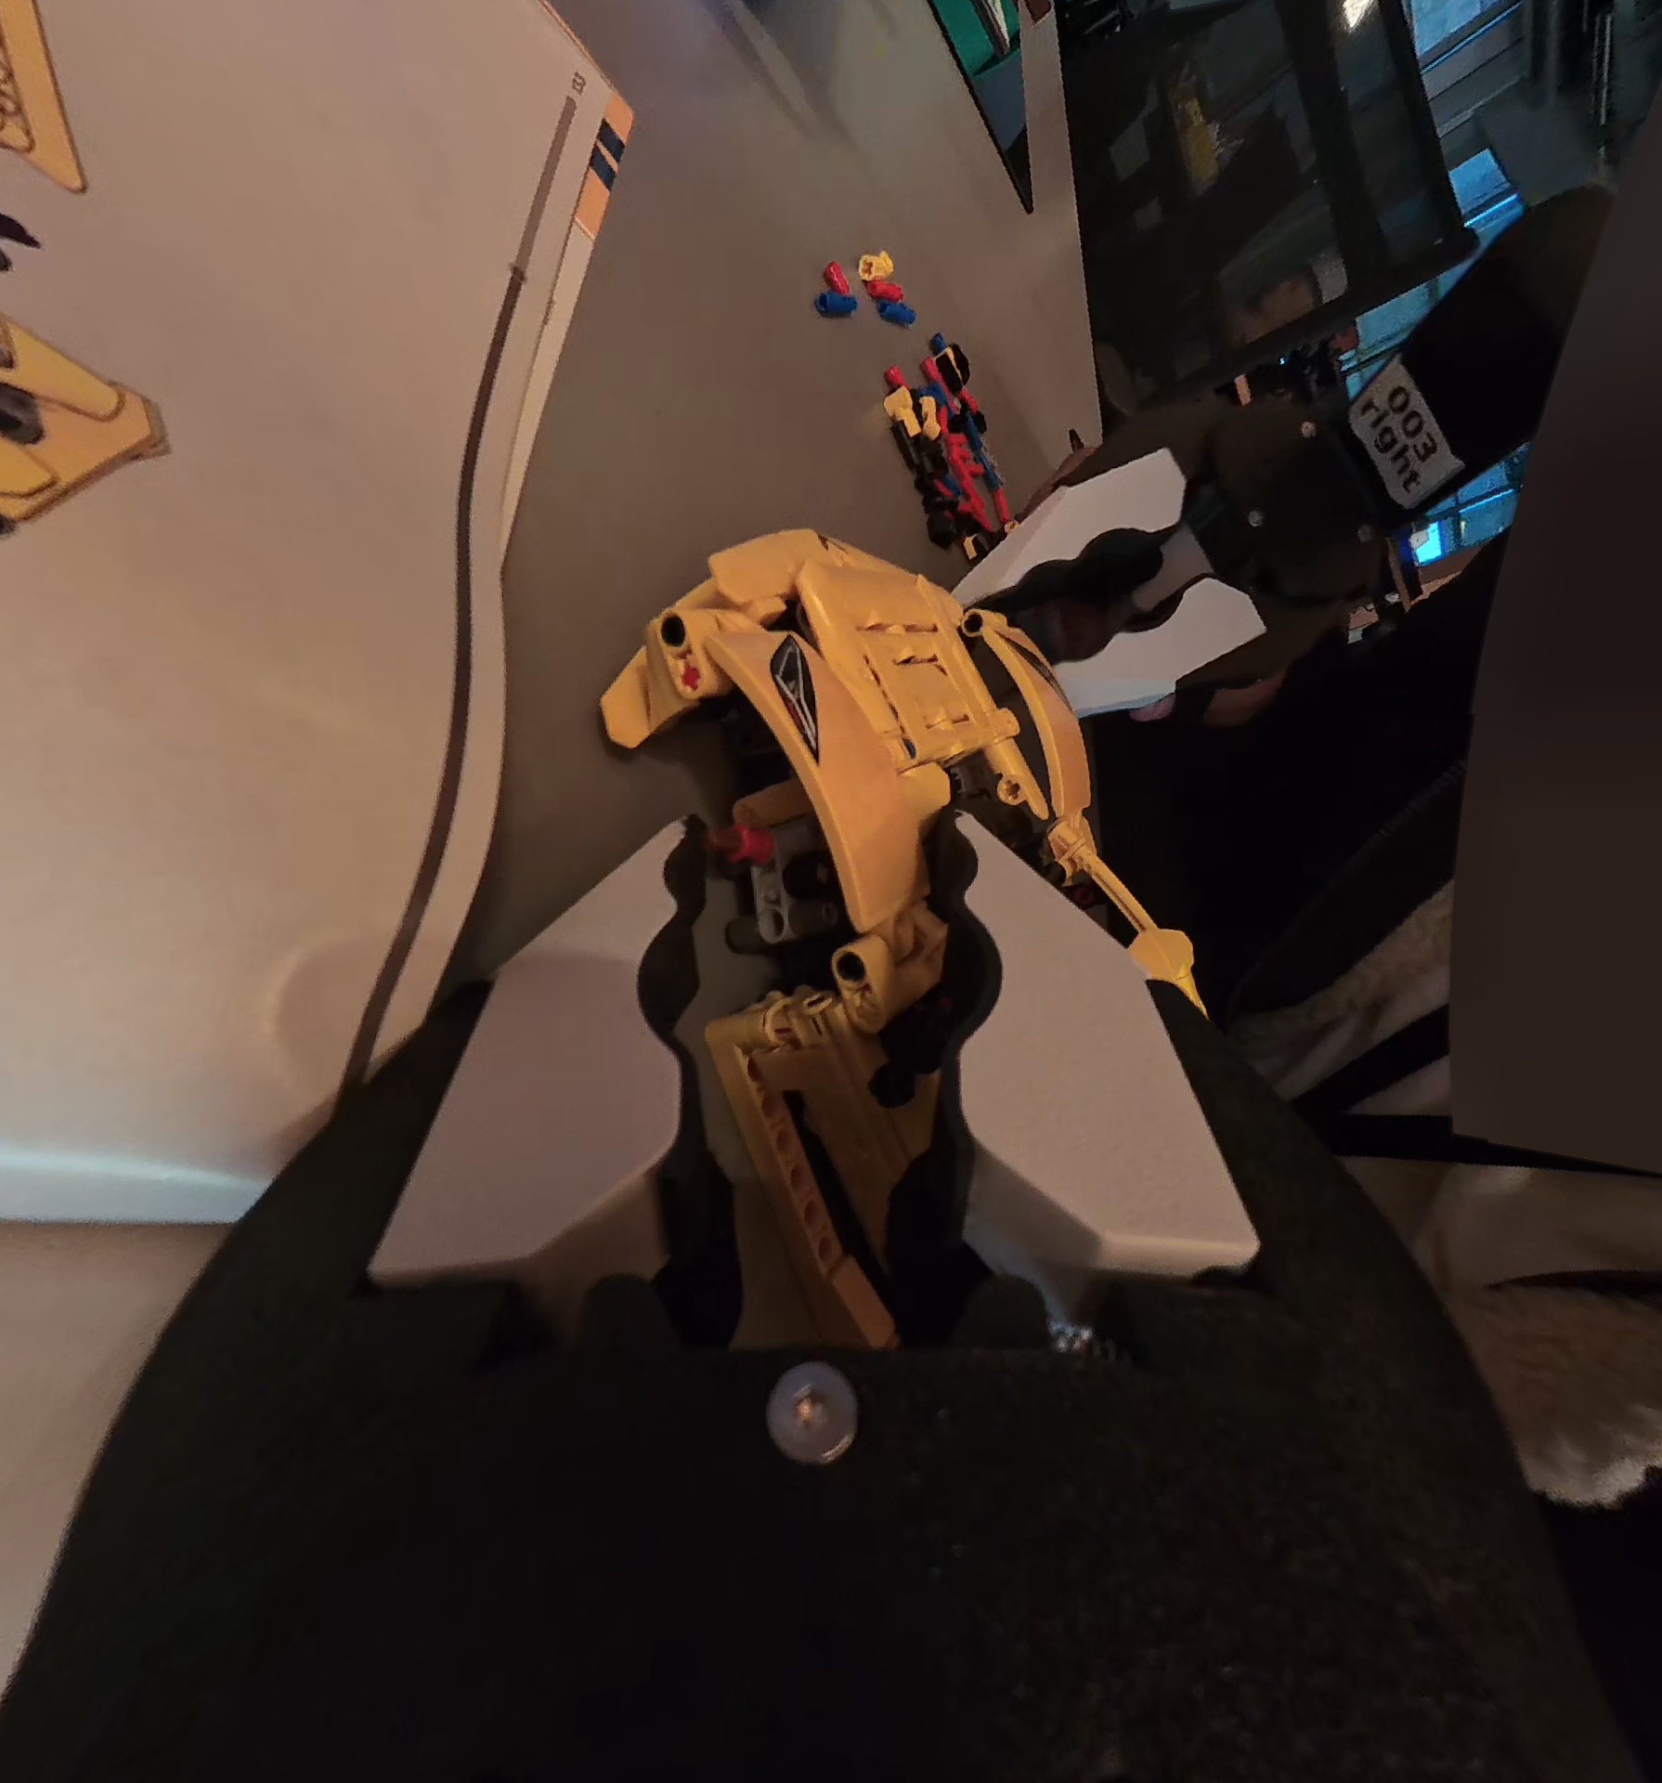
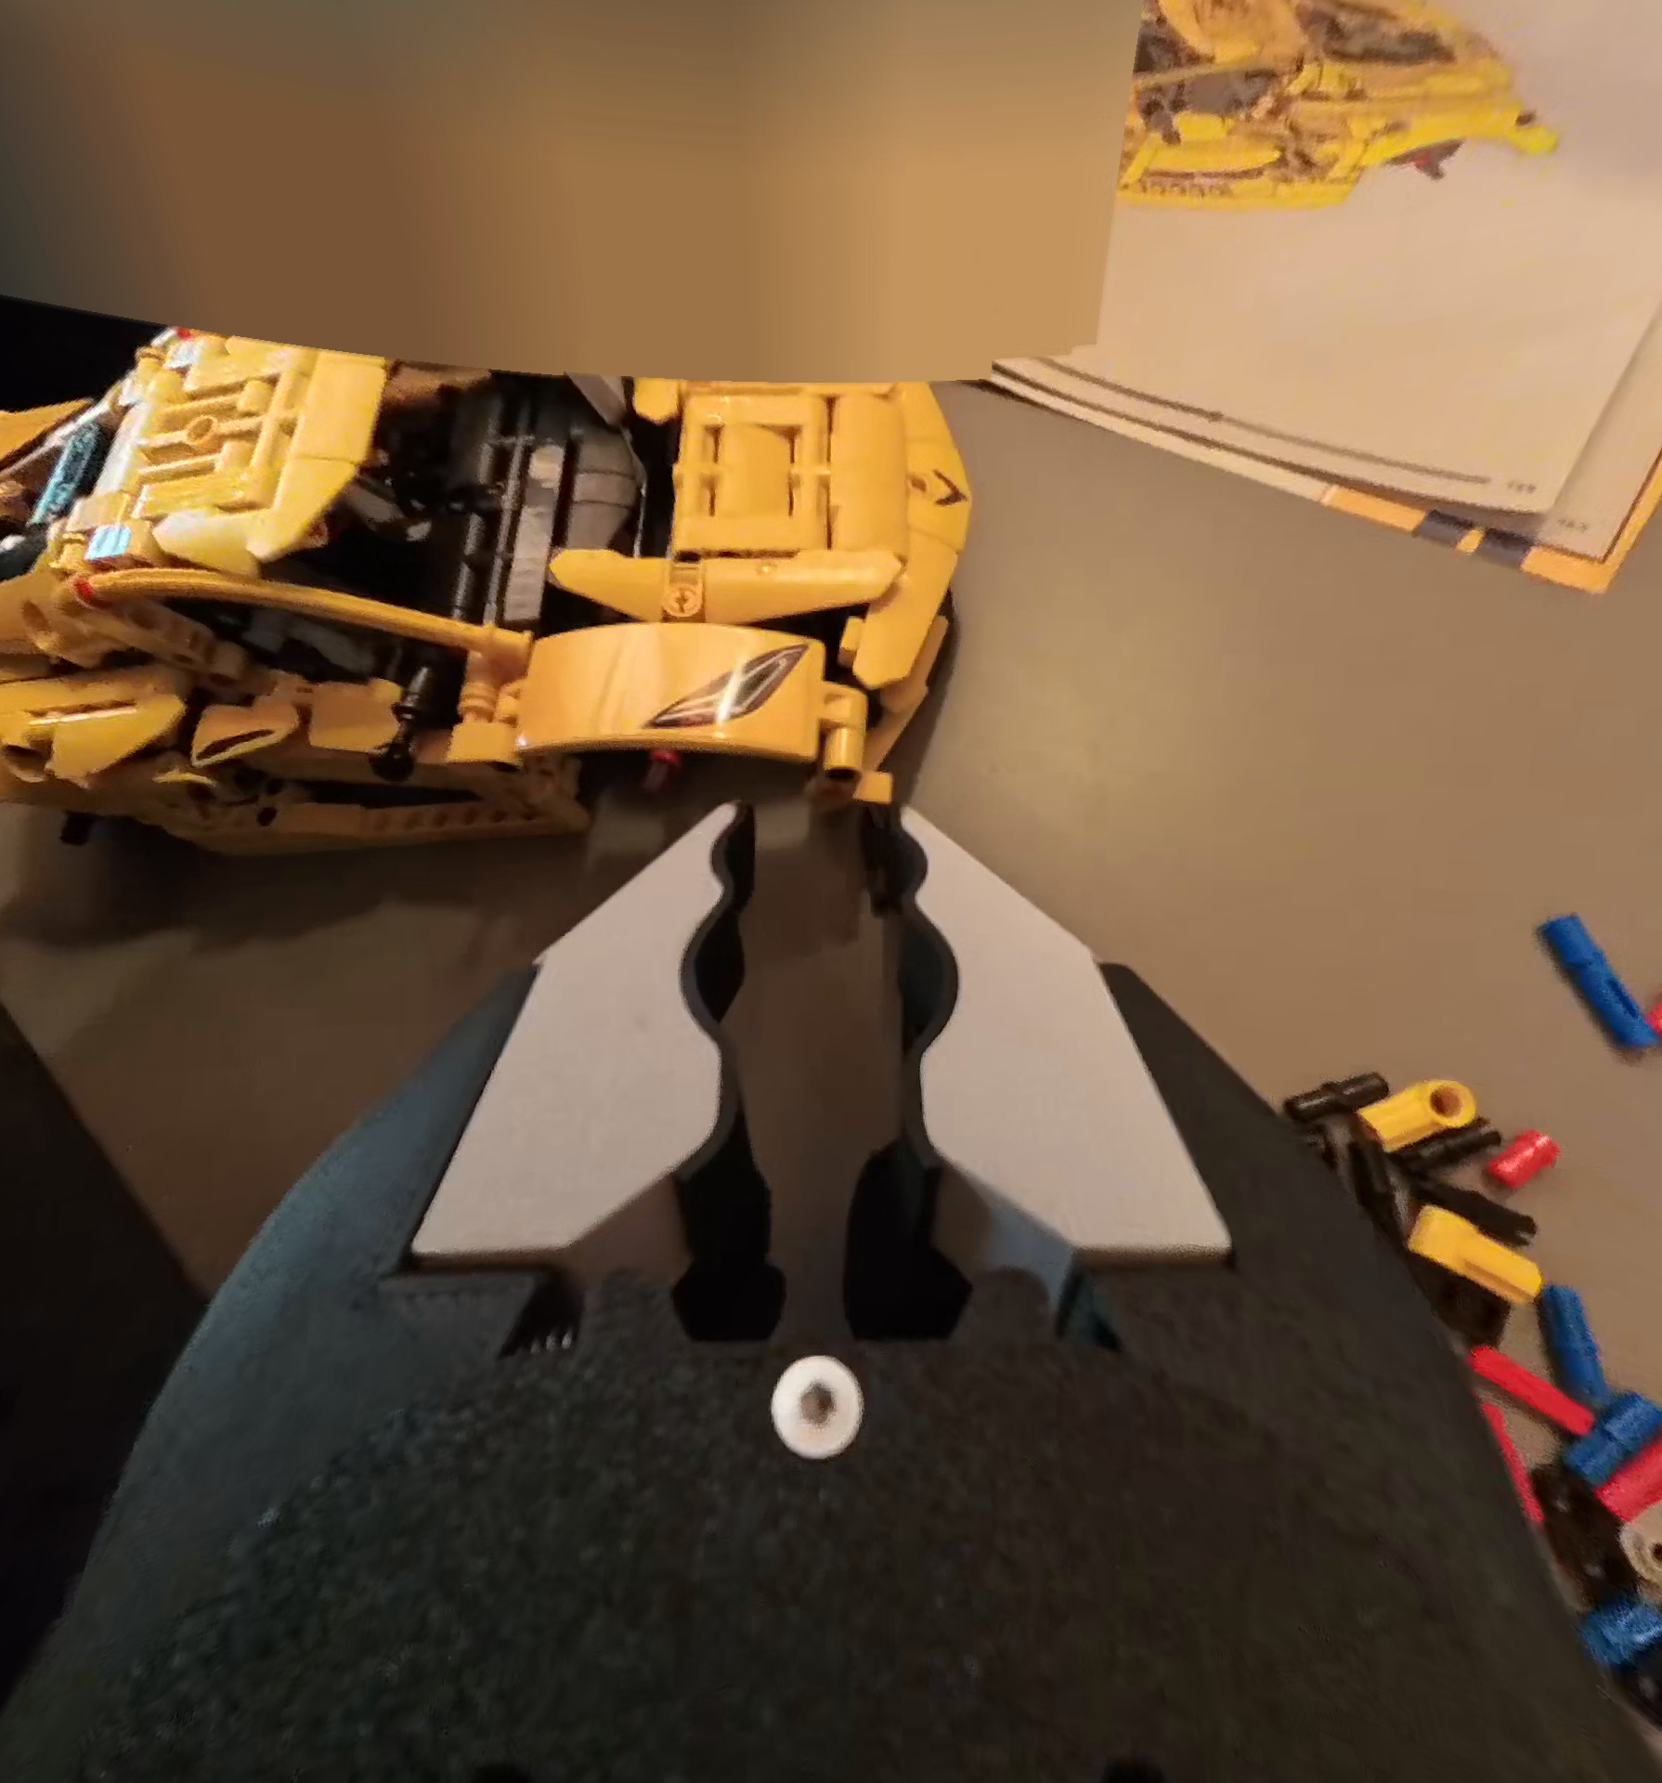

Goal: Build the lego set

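1. The left gripper [image 1: 822,849] has its jaws closed around the yellow lego car [image 1: 837,733]; in the left wrist view the car's long yellow side beam and dark inner parts run down between the two white fingers [image 1: 538,1090], and the curved yellow panels stick out past the tips toward 12 o'clock.
2. The right gripper [image 2: 817,820] is narrowly parted with nothing between its fingers; only bare grey counter [image 2: 1194,772] shows in the gap. Its tips sit just beside the car's front corner, at 6 o'clock of the curved panel with the dark headlight sticker [image 2: 731,699]; whether they touch is unclear.
3. In the right wrist view the car lies on the counter, stretching from centre toward 9 o'clock.
4. The open instruction booklet [image 2: 1387,318] lies at 1 o'clock of the right gripper, well apart from the car.
5. Loose small pieces [image 2: 1445,1158], red, blue, yellow and black, are scattered on the counter at 3 to 4 o'clock of the right gripper.
6. In the left wrist view the right gripper appears at 2 o'clock, close to the car's far side.
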### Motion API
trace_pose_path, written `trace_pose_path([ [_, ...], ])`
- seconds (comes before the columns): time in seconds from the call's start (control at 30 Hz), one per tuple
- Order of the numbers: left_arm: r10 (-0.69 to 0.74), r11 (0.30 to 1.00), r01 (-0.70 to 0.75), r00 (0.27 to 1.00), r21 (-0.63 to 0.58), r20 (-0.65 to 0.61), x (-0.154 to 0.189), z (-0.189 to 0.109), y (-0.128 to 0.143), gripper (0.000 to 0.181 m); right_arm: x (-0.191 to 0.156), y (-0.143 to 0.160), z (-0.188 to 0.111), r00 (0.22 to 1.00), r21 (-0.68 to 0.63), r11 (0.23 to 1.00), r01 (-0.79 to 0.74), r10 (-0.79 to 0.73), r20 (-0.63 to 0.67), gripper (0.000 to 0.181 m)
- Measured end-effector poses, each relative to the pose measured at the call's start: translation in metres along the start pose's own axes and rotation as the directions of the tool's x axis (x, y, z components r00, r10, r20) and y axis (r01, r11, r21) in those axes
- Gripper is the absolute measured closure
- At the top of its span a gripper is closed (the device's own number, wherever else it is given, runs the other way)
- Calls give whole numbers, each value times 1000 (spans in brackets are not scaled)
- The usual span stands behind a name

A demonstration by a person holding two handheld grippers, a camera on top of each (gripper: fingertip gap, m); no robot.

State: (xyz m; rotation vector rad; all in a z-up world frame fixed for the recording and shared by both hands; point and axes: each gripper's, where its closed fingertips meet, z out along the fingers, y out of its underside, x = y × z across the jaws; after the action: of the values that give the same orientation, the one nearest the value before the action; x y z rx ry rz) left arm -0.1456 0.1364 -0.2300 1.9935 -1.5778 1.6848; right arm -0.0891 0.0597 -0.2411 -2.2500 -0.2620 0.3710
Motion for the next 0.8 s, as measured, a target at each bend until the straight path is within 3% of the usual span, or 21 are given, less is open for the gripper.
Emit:
trace_pose_path([
  [0.13, -3, 1000, 3, 1000, 2, -1, 0, 0, 0, 133, 7, 0, 2, 999, -10, 1000, 11, -11, -47, 168],
  [0.23, -6, 1000, 6, 1000, 6, 2, 0, 0, 0, 133, 0, 1, 5, 997, -14, 998, -68, 69, 30, 181],
  [0.33, -14, 1000, 14, 1000, 8, 1, -1, 0, -1, 133, 4, -2, 5, 990, 0, 991, -132, 132, 52, 181],
  [0.8, -19, 1000, 19, 1000, 4, -8, 0, 1, 1, 134, 7, -2, 8, 991, 10, 992, -126, 125, 50, 181],
])
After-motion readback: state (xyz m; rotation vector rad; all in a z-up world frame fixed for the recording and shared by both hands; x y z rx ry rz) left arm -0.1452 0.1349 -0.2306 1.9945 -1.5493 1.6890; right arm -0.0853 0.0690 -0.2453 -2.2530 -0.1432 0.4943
